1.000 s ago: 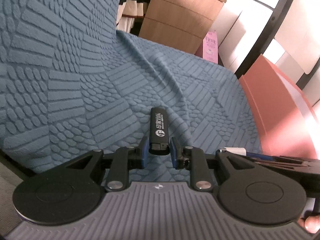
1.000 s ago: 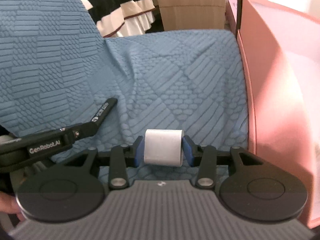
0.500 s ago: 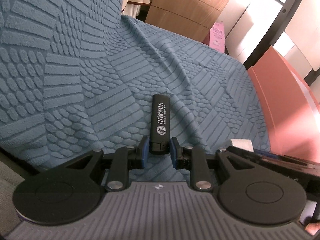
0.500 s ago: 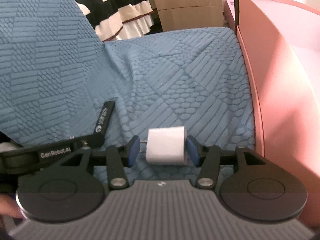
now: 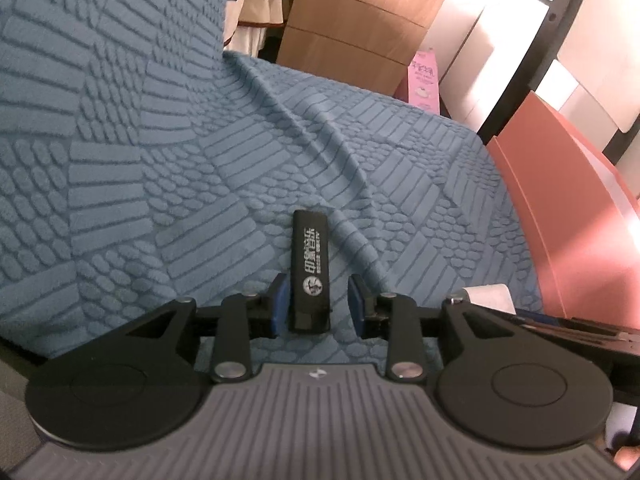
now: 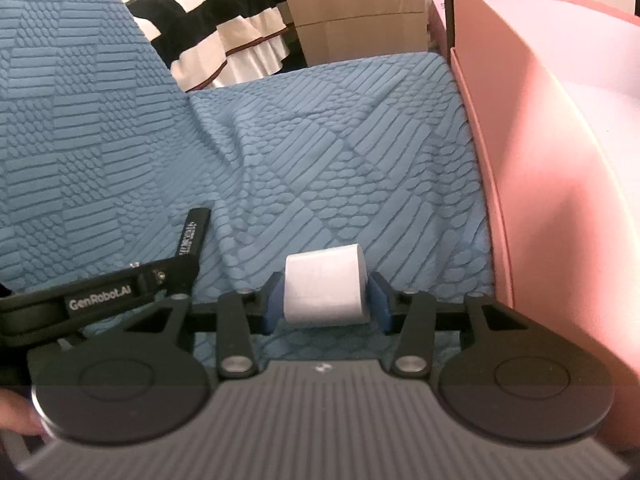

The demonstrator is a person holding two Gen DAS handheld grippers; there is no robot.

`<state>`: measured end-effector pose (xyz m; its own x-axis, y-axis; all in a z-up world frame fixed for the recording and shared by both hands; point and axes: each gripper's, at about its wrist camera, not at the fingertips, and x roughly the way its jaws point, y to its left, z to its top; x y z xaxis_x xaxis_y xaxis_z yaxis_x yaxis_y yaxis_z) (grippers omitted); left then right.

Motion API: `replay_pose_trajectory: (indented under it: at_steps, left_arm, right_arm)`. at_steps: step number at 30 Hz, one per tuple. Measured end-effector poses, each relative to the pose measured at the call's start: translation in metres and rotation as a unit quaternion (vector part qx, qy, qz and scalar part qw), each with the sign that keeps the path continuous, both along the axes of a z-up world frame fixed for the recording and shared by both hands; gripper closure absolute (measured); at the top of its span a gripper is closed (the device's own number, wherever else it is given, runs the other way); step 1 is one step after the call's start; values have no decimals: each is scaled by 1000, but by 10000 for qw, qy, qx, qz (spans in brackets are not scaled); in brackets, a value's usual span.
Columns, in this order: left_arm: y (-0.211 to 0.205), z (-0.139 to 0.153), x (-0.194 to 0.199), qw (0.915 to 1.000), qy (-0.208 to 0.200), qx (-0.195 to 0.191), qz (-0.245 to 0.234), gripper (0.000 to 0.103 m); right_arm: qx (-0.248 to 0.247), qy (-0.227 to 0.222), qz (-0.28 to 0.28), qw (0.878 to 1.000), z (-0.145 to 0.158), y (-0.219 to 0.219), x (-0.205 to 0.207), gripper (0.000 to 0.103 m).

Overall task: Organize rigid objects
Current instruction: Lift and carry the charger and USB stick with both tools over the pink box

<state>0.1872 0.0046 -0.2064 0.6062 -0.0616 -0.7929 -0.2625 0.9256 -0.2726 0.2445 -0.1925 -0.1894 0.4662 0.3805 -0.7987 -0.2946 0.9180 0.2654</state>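
A black lighter (image 5: 311,270) with white print lies on the blue quilted cover (image 5: 160,160), pointing away from me. My left gripper (image 5: 317,305) straddles its near end; its jaws are opening, and the blue pads (image 5: 357,303) stand clear of the lighter. In the right wrist view a white charger block (image 6: 325,289) sits between the pads of my right gripper (image 6: 326,300), whose jaws are closing and touch both its sides. The lighter (image 6: 194,232) and the left gripper's body (image 6: 100,300) show at that view's left. The white block (image 5: 490,296) peeks in at the left wrist view's right.
A pink box (image 6: 560,160) stands open along the cover's right edge, close to my right gripper. A wooden drawer unit (image 5: 360,32) and striped cloth (image 6: 208,20) lie beyond the cover. The raised blue cushion back (image 6: 60,100) rises on the left.
The left jaws have parted from the lighter, which now rests on the cover. The right jaws loosened around the white block half a second ago and have closed in on it again.
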Motion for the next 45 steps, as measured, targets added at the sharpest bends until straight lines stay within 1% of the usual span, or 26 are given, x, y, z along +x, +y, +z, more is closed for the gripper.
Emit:
replay_pose_trajectory:
  at_steps: [10, 12, 14, 15, 17, 19, 21, 23, 25, 31, 34, 36, 40, 42, 45]
  left_arm:
    - [-8, -5, 12, 9989, -59, 391, -247, 66]
    - [-12, -7, 15, 9976, -85, 594, -339, 67]
    - [-18, -8, 18, 9946, -87, 919, -467, 68]
    - [-19, -8, 19, 9939, -101, 991, -484, 70]
    - [-19, -9, 21, 9937, -111, 1026, -447, 74]
    - [-18, -9, 23, 9937, -123, 1031, -432, 75]
    - [-20, -9, 23, 9925, -103, 1118, -473, 75]
    - [-19, -8, 22, 9935, -80, 1048, -436, 75]
    - [-18, -6, 21, 9945, -106, 955, -413, 76]
    - [-14, 10, 14, 9957, -311, 806, -347, 76]
    - [-11, 18, 9, 9969, -385, 628, -277, 76]
    - [-12, 22, 7, 9969, -410, 612, -292, 76]
    - [-15, 31, 2, 9966, -493, 575, -325, 76]
    - [-17, 37, -1, 9961, -596, 582, -278, 76]
    - [-22, 48, -5, 9961, -634, 543, -303, 76]
  right_arm:
    - [-189, -225, 92, 9995, 0, 2, -1, 55]
    - [-222, -258, 110, 9994, 0, 3, -1, 55]
    - [-240, -270, 119, 9993, 0, 3, -2, 55]
    - [-245, -272, 119, 9993, 0, 3, -3, 55]
    - [-254, -287, 122, 9992, 0, 3, -3, 55]
    - [-283, -327, 137, 9990, 0, 4, -3, 55]
    - [-370, -404, 165, 9984, 0, 7, -5, 55]
    - [-546, -532, 213, 9969, 1, 12, -9, 55]
    - [-625, -554, 225, 9963, 2, 15, -9, 55]
    - [-560, -415, 93, 9975, 7, 11, -7, 56]
    - [-468, -401, -27, 9981, 14, 8, -12, 56]
    - [-430, -381, -33, 9983, 17, 7, -15, 56]
    - [-526, -479, 147, 9974, 21, 9, -20, 56]
    - [-419, -376, 129, 9983, 22, 5, -19, 56]
    - [-262, -280, 57, 9992, 30, -2, -20, 56]
